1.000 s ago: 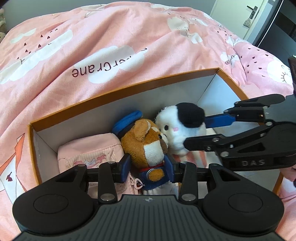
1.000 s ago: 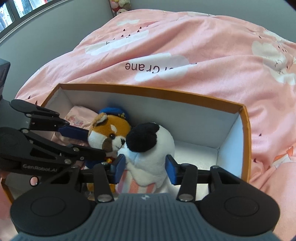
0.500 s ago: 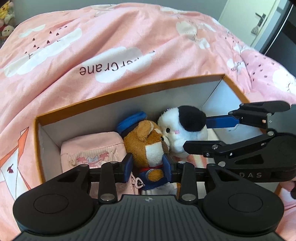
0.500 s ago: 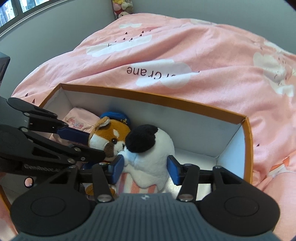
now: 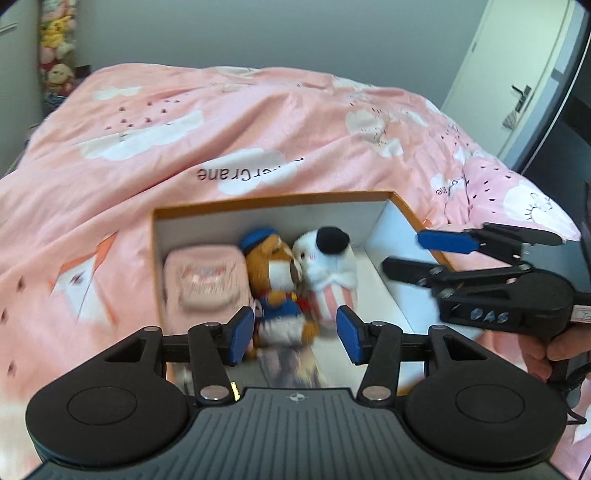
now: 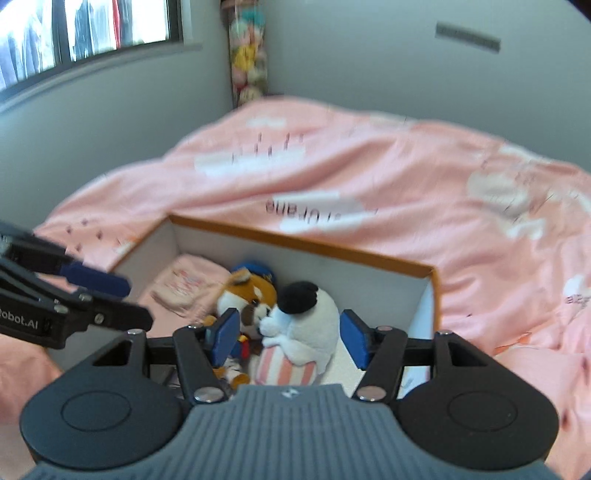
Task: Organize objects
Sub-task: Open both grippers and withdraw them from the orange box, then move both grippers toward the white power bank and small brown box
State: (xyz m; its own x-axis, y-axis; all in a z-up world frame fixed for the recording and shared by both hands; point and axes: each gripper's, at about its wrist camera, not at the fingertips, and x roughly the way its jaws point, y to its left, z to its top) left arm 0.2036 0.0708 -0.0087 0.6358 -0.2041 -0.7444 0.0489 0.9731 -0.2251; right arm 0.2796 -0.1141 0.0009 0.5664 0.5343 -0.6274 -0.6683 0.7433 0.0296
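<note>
Nearest in the left wrist view: left tool (image 5: 294,334), blue pads spread wide, clamped on nothing, poised above the near end of the orange-rimmed box (image 5: 273,198). Just past the pads, lying on the white box floor: red panda plush (image 5: 279,275) in a blue cap and blue outfit, head toward the far wall. Pressed against its right side: white plush (image 5: 330,260) with a black cap and a pink-striped lower half. On the other side, touching the panda: pink pouch (image 5: 201,278), filling the left end of the box. Off to the right, over the box's right rim: right tool (image 5: 406,251), pads apart, gripping nothing, a bare hand (image 5: 546,356) on its handle.

Switching to the right wrist view: right tool (image 6: 289,334) open wide, pads flanking the white plush (image 6: 308,325) with clear gaps either side. Red panda plush (image 6: 247,295) beside it to the left, pink pouch (image 6: 188,284) beyond that. Left tool (image 6: 122,299) reaching in from the left edge, pads parted.

Farther out, all around the box (image 6: 306,245): pink bed quilt (image 5: 184,122) with white clouds and lettering. Beyond the bed: grey wall, stack of plush toys (image 6: 247,59) in the corner, window (image 6: 85,33) upper left, door (image 5: 491,81) at the far right of the left view.
</note>
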